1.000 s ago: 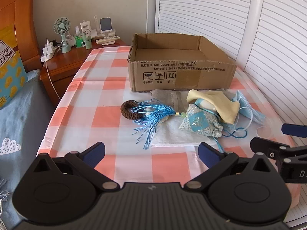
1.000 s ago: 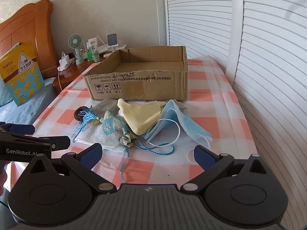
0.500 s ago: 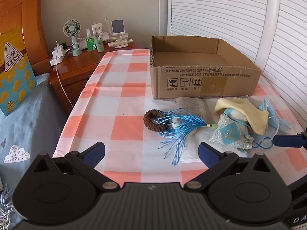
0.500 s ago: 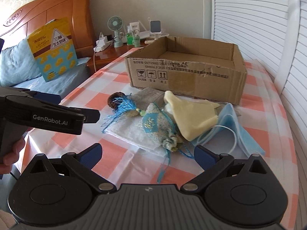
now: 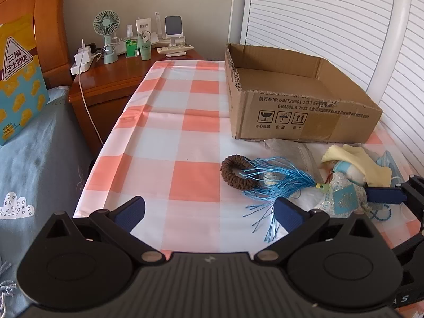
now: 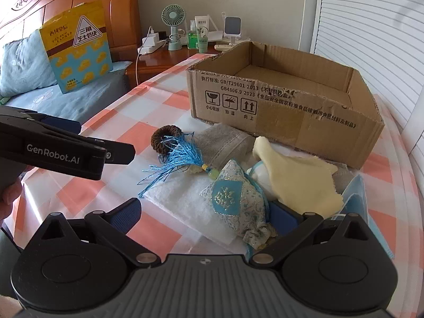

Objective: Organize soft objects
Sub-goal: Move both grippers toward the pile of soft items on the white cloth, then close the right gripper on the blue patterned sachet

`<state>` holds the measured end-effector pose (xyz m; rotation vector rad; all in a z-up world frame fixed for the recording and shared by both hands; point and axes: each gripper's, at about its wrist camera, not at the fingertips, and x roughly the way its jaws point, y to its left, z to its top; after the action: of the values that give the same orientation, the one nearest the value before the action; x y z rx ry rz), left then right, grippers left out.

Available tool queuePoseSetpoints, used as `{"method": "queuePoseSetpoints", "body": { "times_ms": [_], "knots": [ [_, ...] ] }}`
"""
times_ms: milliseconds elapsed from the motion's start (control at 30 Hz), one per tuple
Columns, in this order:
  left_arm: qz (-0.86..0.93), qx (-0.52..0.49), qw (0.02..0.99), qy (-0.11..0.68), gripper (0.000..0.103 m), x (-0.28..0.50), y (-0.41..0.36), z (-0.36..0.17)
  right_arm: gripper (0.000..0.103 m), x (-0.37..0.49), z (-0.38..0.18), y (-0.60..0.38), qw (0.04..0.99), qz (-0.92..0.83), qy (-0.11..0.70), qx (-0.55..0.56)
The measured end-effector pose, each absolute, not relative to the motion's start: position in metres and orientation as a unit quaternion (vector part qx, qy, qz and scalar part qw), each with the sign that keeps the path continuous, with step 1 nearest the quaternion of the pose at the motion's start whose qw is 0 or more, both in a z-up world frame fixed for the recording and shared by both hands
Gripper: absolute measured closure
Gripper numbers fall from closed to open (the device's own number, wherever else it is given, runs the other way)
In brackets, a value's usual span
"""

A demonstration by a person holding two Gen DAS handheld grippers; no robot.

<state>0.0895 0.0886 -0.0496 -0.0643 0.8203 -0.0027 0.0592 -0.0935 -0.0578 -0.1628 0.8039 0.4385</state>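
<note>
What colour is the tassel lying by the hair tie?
Bright blue tassel, with green beads at its knot; clearest in the right wrist view.

Each tool is matte black: a ribbed grey-black housing at the base, two round discs flanking it, silver screw heads at the linkage pivots, and angular arms ending in dark blue pads. The left tool [image 5: 209, 208] shows white "GenRobot.AI" lettering on its side; the right tool [image 6: 204, 212] looks alike. Bare skin of a hand [image 6: 10, 198] shows behind the lettered body.
</note>
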Motion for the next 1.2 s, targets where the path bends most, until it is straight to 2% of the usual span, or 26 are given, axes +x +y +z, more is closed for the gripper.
{"method": "queuePoseSetpoints", "body": {
  "times_ms": [267, 533, 767, 900, 1067, 1100, 1133, 1167, 1200],
  "knots": [
    [-0.008, -0.041, 0.916, 0.399, 0.001, 0.086, 0.092, -0.049, 0.000, 0.031, -0.048, -0.084, 0.871, 0.277, 0.397, -0.076],
    [-0.012, -0.028, 0.917, 0.399, 0.001, 0.078, 0.090, -0.047, 0.000, 0.027, -0.050, -0.076, 0.885, 0.253, 0.366, -0.136],
    [-0.025, -0.033, 0.915, 0.401, 0.001, 0.077, 0.092, -0.048, 0.000, 0.044, -0.060, -0.076, 0.863, 0.271, 0.408, -0.123],
    [-0.034, -0.011, 0.917, 0.397, 0.001, 0.081, 0.089, -0.050, 0.000, 0.027, -0.049, -0.083, 0.847, 0.324, 0.410, -0.096],
    [-0.045, 0.009, 0.915, 0.401, 0.001, 0.087, 0.084, -0.054, 0.000, 0.030, -0.052, -0.086, 0.869, 0.279, 0.391, -0.117],
    [-0.049, 0.010, 0.914, 0.404, 0.001, 0.087, 0.084, -0.056, 0.002, 0.033, -0.054, -0.088, 0.870, 0.278, 0.389, -0.119],
    [-0.051, 0.010, 0.912, 0.407, 0.001, 0.088, 0.083, -0.058, 0.009, 0.034, -0.055, -0.089, 0.870, 0.279, 0.388, -0.121],
    [-0.052, 0.010, 0.910, 0.412, 0.001, 0.088, 0.083, -0.060, 0.021, 0.035, -0.057, -0.089, 0.870, 0.278, 0.388, -0.124],
    [-0.052, 0.010, 0.908, 0.416, 0.001, 0.089, 0.083, -0.062, 0.026, 0.036, -0.058, -0.089, 0.869, 0.278, 0.389, -0.129]
  ]
}}
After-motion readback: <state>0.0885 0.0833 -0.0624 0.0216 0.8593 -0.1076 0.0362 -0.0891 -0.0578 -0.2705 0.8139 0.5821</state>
